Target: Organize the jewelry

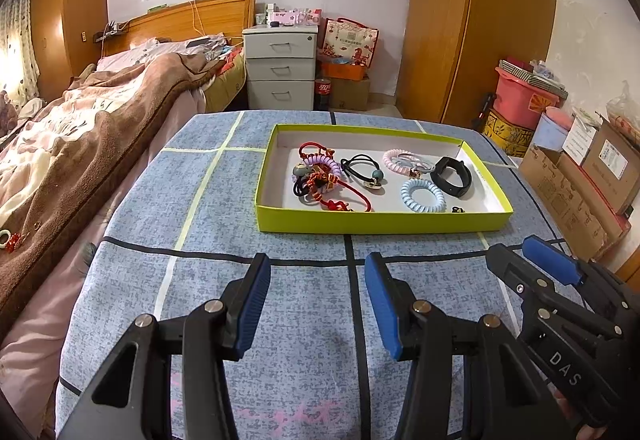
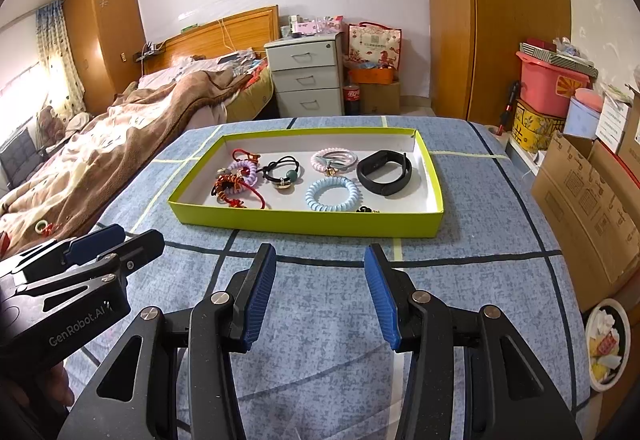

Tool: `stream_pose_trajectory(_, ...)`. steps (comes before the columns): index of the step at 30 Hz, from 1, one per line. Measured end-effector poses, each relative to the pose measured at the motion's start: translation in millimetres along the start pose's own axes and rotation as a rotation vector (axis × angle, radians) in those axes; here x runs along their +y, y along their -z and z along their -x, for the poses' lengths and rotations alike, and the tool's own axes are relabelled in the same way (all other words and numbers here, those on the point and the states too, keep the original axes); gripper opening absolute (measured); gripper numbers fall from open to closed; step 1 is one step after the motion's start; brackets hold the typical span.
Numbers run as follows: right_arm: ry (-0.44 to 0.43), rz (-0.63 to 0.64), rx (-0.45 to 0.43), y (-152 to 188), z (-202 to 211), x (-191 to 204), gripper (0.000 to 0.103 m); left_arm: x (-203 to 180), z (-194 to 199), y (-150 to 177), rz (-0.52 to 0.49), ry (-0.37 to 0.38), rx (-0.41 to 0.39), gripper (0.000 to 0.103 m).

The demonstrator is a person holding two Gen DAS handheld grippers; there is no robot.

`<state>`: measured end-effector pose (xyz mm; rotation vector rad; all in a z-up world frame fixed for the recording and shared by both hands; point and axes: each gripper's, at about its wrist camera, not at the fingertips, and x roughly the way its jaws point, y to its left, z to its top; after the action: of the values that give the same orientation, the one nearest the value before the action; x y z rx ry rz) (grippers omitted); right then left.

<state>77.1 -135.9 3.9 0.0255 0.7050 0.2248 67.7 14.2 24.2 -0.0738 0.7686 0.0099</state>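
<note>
- Lime-green tray (image 2: pixel 304 218) sits mid-surface, holding hair ties, a blue coil ring (image 2: pixel 333 194) and a black band (image 2: pixel 384 172).
- Left tool (image 1: pixel 318 304) spread wide, nothing between its pads; right tool (image 2: pixel 320 294) likewise.
- Only the right view shows a bowl (image 2: pixel 608 344) past the surface's right edge.
- Bare blue cloth (image 2: pixel 320 340) lies between tools and tray.
</note>
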Motion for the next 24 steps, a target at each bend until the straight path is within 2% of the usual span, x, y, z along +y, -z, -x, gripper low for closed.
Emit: stream_pose_trajectory(24,0.003,-0.005,0.001,3.4,-1.1,1.3,0.047,2.1,0.2,0.6,0.005,-0.002,0.004,0.051)
